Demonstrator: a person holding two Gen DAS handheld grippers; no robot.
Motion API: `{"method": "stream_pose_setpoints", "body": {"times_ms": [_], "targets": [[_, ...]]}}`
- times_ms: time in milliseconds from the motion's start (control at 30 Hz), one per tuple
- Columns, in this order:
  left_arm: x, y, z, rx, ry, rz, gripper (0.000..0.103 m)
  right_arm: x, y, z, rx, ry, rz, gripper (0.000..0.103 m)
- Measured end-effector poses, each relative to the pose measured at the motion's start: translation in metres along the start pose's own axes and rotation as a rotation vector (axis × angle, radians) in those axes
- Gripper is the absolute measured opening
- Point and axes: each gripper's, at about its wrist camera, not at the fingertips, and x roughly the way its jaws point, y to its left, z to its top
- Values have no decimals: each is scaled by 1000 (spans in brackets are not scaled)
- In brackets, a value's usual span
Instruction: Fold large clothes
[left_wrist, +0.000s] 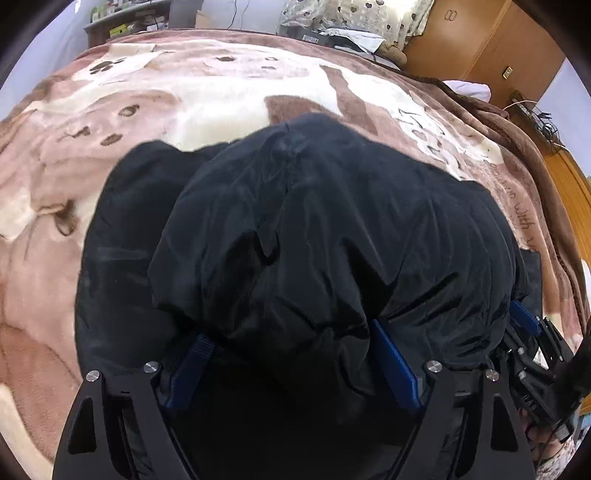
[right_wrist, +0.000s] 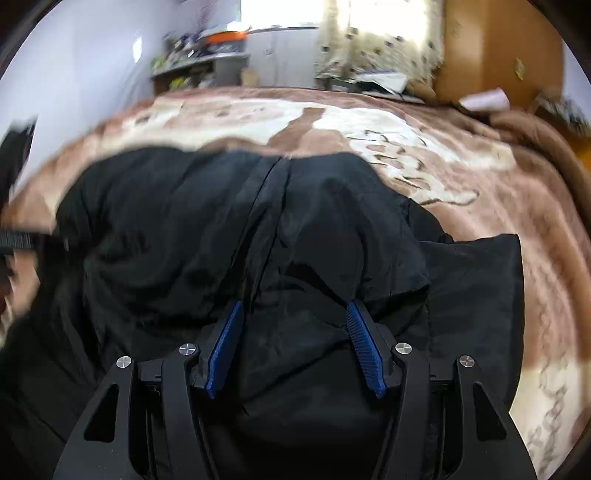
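Black jacket (left_wrist: 314, 236) lay bunched in the centre and lower half of both views, on the brown-and-cream blanket (left_wrist: 207, 107) covering the bed. Puffy fabric, deep creases. In the right wrist view a seam or zipper line ran from frame centre down toward the bottom, and a flatter panel of the jacket (right_wrist: 476, 295) spread toward the right edge.

Left tongs (left_wrist: 291, 350): 2 blue fingers (left_wrist: 395, 365) stood wide apart at the bottom of the left wrist view, a thick roll of jacket bulging between and over them. Tips were buried under the fabric; could not tell if they actually pinched it.

Right tongs (right_wrist: 295, 317): blue fingers (right_wrist: 364, 347) also apart, bottom centre of the right wrist view, jacket fabric filling the gap and draped over the tips. Grip not confirmable there either. The right tongs also showed at the lower right edge of the left wrist view, touching the jacket's edge.

Right wrist view was motion-blurred, worst at the left side.

Background: wooden wardrobe (left_wrist: 480, 44) upper right, patterned curtain (right_wrist: 373, 40) top centre, cluttered shelf (right_wrist: 195, 62) upper left, pale wall at far left.
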Motion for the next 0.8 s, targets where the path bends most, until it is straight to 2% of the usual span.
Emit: {"method": "stream_pose_setpoints", "body": {"times_ms": [167,267,367,400,467,600,667,800], "targets": [[3,-6,-5,26,-9,38,86,7,-11,-13,56,47,28,58],[2,-7,-5,13,7,46,86,7,-8,-14,54,63,14,58],[-13,-5,-8,-26,28,29,86,-2,-14,-10,106,98,31,58],[-22,-2,-10,-41,37,0,85,-8,-17,-7,136,100,39,58],[-44,3,-18,-46,27,-38,85,-39,-23,-5,190,51,55,58],[-102,11,-41,9,-42,-32,85,-113,-25,-11,182,-74,53,58],[-141,25,-65,6,-78,-65,85,-154,-27,-19,184,-106,61,59],[-193,42,-110,3,-100,-65,85,-228,-24,-51,181,-138,50,59]]}}
